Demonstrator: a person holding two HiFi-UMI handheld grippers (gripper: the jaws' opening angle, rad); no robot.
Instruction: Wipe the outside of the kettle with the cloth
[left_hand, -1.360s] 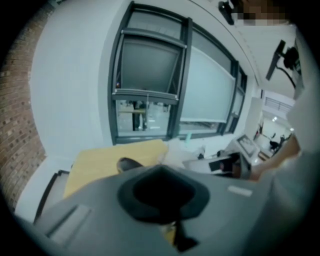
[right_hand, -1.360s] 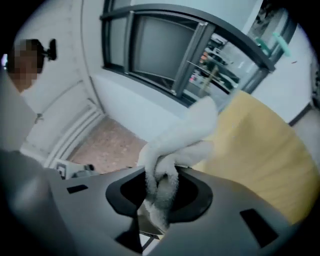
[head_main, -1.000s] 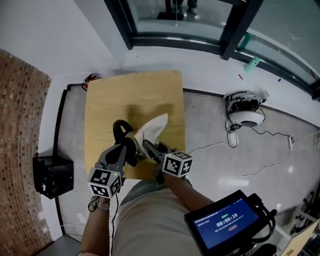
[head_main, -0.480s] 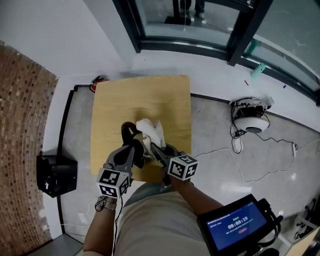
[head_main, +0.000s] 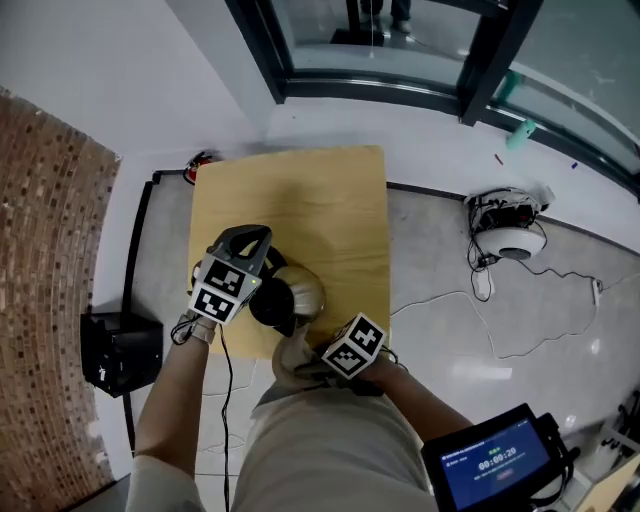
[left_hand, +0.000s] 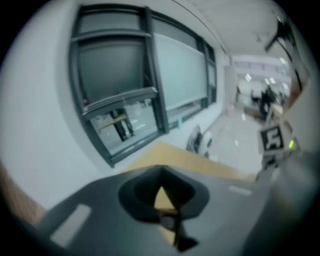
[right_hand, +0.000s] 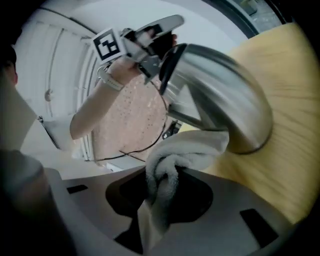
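Note:
A steel kettle (head_main: 298, 290) with a black lid and handle is over the near part of the wooden table (head_main: 300, 195). In the right gripper view the kettle (right_hand: 220, 92) is tilted. My left gripper (head_main: 255, 275) is at its left side and is shut on the black handle (right_hand: 167, 57), as the right gripper view shows with the left gripper (right_hand: 155, 37) at the top. My right gripper (head_main: 310, 362) sits at the table's near edge, shut on a bunched white cloth (right_hand: 182, 150). The cloth (head_main: 290, 360) touches the kettle's lower side.
A black box (head_main: 118, 350) stands on the floor left of the table. A white round device with cables (head_main: 505, 228) lies on the floor at the right. A timer tablet (head_main: 497, 465) is at the lower right. A brick wall (head_main: 45, 250) is on the left and a dark window frame (head_main: 380, 85) runs behind.
The left gripper has rolled and swung left with the kettle, which now tilts. The right gripper has carried the cloth from the kettle's far top side down to its near lower side.

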